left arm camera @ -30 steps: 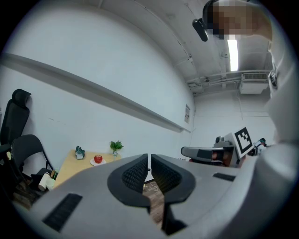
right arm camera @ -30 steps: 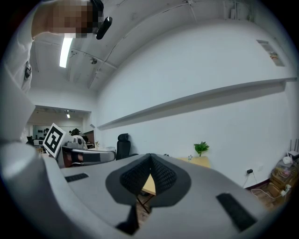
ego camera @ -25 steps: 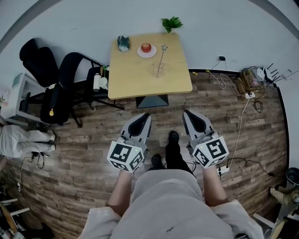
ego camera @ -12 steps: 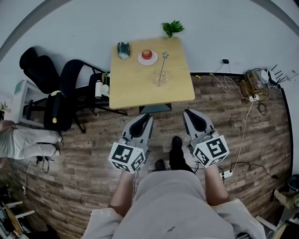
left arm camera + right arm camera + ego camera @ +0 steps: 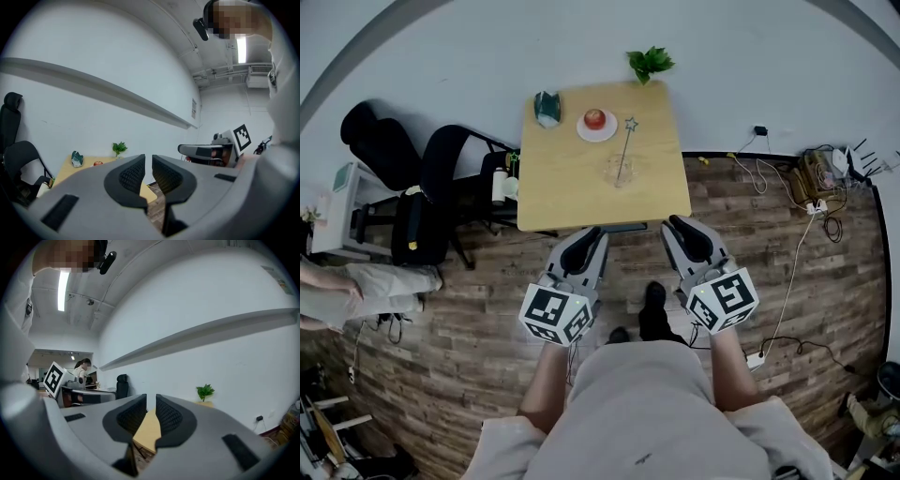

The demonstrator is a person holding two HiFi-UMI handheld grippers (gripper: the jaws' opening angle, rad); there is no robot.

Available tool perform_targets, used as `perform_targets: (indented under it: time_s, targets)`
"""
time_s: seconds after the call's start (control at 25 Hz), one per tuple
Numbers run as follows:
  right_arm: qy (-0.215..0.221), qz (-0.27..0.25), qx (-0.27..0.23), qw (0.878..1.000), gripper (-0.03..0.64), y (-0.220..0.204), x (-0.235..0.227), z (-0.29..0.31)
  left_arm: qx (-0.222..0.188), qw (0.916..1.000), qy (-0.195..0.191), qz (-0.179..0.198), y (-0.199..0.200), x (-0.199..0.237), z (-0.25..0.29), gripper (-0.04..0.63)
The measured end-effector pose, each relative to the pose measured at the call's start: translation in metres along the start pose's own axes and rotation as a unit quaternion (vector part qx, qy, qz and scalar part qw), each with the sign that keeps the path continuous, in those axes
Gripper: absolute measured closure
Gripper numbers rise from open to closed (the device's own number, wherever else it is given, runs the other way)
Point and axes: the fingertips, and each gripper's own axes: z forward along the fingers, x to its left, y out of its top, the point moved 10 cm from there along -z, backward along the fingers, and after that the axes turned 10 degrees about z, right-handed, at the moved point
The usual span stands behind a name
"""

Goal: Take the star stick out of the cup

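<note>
A thin star stick (image 5: pixel 624 145) leans in a clear glass cup (image 5: pixel 619 171) on the right half of a small wooden table (image 5: pixel 567 183). Its star tip points toward the wall. In the head view both grippers are held low in front of the person, just short of the table's near edge. My left gripper (image 5: pixel 592 234) and my right gripper (image 5: pixel 677 227) are far from the cup. In the left gripper view my left gripper (image 5: pixel 148 161) has its jaws nearly together with nothing between them. In the right gripper view my right gripper (image 5: pixel 151 401) looks the same.
A red apple on a plate (image 5: pixel 595 119) and a dark green object (image 5: pixel 547 108) sit at the table's far side. A potted plant (image 5: pixel 649 63) stands by the wall. Black chairs (image 5: pixel 441 169) crowd the left; cables (image 5: pixel 811 178) lie at the right.
The person has stepped toward the table; it has come nearer in the head view, and both gripper tips now reach its near edge. The jaws have not changed.
</note>
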Motion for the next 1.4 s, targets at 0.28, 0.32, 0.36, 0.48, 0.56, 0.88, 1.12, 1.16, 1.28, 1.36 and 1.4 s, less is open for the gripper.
perform_targets:
  time_s: [0.28,0.32,0.36,0.48,0.56,0.88,1.12,1.16,1.28,1.36,1.4]
  targets:
    - [0.021,-0.001,0.007,1.000,0.537,0.018,-0.043,0.011,0.002,0.9999,0.010,0.001,0.010,-0.008,0.044,0.555]
    - [0.023,-0.001,0.008,1.000,0.537,0.020,-0.050,0.013,0.003,0.9999,0.012,0.001,0.012,-0.008,0.051,0.552]
    - [0.027,0.000,0.008,1.000,0.537,0.021,-0.057,0.015,0.003,0.9999,0.013,0.002,0.013,-0.009,0.059,0.549]
    - [0.039,0.003,0.010,0.999,0.537,0.025,-0.080,0.023,0.007,0.9998,0.020,0.002,0.015,-0.011,0.081,0.546]
    - [0.048,0.006,0.016,0.999,0.537,0.026,-0.092,0.028,0.011,0.9996,0.024,0.000,0.014,-0.013,0.095,0.541]
    - [0.075,0.017,0.033,0.996,0.537,0.024,-0.134,0.045,0.032,0.9985,0.043,-0.011,0.006,-0.020,0.132,0.531]
    - [0.081,0.026,0.046,0.995,0.537,0.022,-0.147,0.056,0.048,0.9972,0.054,-0.018,0.000,-0.016,0.141,0.526]
    - [0.081,0.027,0.048,0.995,0.537,0.021,-0.148,0.057,0.050,0.9971,0.054,-0.019,-0.001,-0.015,0.142,0.525]
    - [0.079,0.030,0.053,0.995,0.537,0.018,-0.149,0.062,0.054,0.9968,0.054,-0.024,-0.006,-0.010,0.145,0.523]
    - [0.077,0.030,0.055,0.995,0.537,0.016,-0.149,0.066,0.054,0.9969,0.051,-0.026,-0.009,-0.005,0.148,0.523]
    - [0.076,0.029,0.055,0.995,0.538,0.016,-0.149,0.069,0.053,0.9970,0.050,-0.025,-0.009,-0.002,0.151,0.522]
